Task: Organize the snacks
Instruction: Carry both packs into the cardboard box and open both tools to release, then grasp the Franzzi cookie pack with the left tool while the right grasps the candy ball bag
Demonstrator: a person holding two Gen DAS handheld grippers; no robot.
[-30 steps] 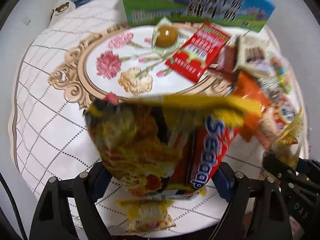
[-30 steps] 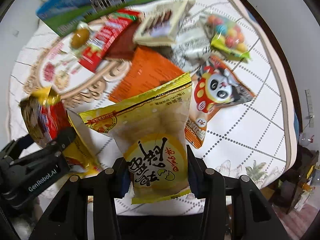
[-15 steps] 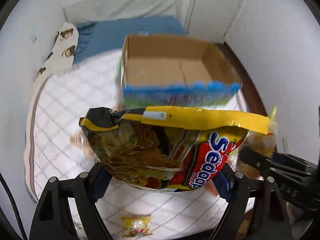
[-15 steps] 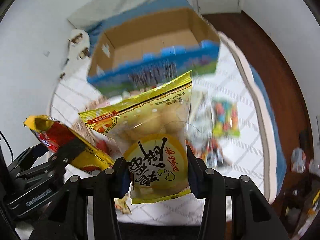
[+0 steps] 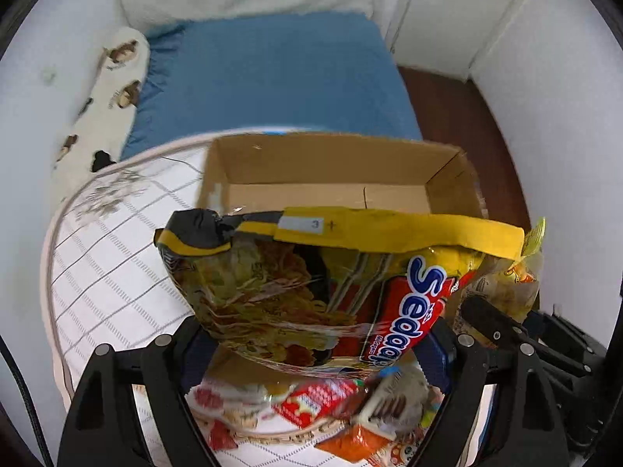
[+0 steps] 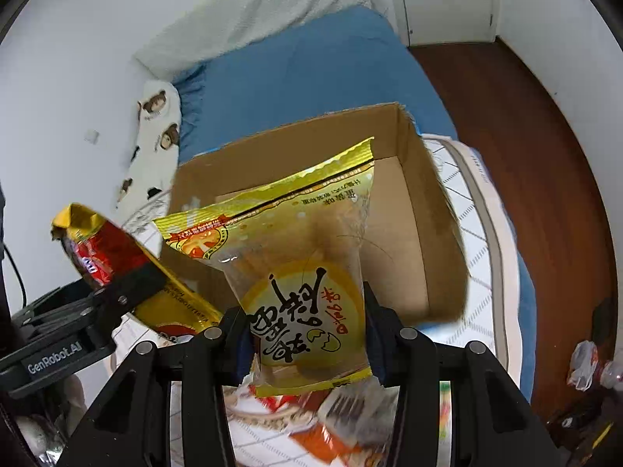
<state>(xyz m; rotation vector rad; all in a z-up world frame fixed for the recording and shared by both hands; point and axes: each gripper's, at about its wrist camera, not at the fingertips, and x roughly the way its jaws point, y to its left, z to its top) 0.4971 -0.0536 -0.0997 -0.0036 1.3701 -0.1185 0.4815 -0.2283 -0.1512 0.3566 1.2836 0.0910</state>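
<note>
behind the round table [image 5: 97, 272] a blue bed [image 5: 272, 78] is seen. the cardboard box [image 5: 331, 190] looks bare inside, so nothing is packed yet. the noodle pack [image 5: 311, 292] is pinched by the left gripper [image 5: 315, 344] and the yellow cake bag [image 6: 303, 272] by the right gripper [image 6: 307, 344], both held near the box. more snacks [image 5: 350, 408] are left on the near side. nothing is in the way.

Blue bed [image 5: 268, 78] behind, bear-print pillow [image 6: 157, 132] beside wall
</note>
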